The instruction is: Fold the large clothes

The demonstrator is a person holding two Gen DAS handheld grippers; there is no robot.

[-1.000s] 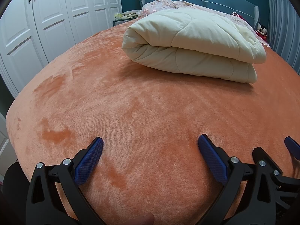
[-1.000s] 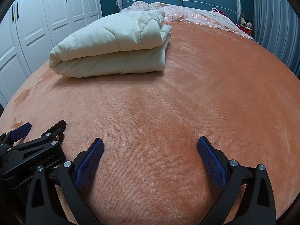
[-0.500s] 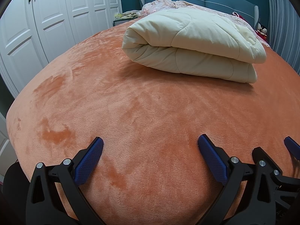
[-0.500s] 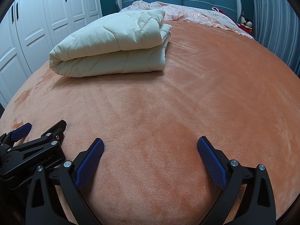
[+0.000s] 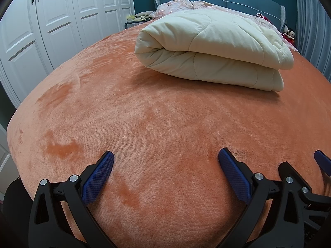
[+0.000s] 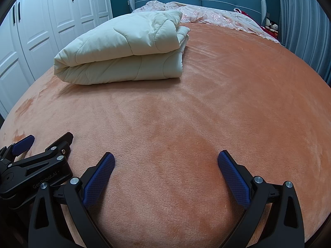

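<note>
In the left wrist view, the quilt [image 5: 213, 49] is seen lying on the bed [image 5: 144, 124], already folded into a thick, neat bundle. It is far ahead of the left gripper [image 5: 165, 167] and a little to its right. The gripper is spread wide and nothing is held in it. Only the orange bed cover is seen between its blue pads [image 5: 99, 177]. The quilt is not touched. A small part of the right gripper [image 5: 322, 163] can be seen at the right edge, just beside the left one.

Judged from this, the folding looks done, or nearly done. No loose edge is seen hanging out on the near side. If one more fold were wanted, the gripper would have to be moved forward, well across the bed, and closed on a corner of the bundle.

In the right wrist view, the quilt [image 6: 124, 49] is seen ahead and to the left, well apart from the right gripper [image 6: 165, 167]. This gripper is also spread wide and empty, low over the bare bed [image 6: 227, 103]. The layered ends of the quilt are seen on its right side, a bit uneven. The left gripper [image 6: 24, 146] is seen low at the left edge, also wide. For any tidy-up, those uneven ends would be the place to be reached. Pink bedding [image 6: 217, 16] is piled by the headboard, behind the quilt.
</note>
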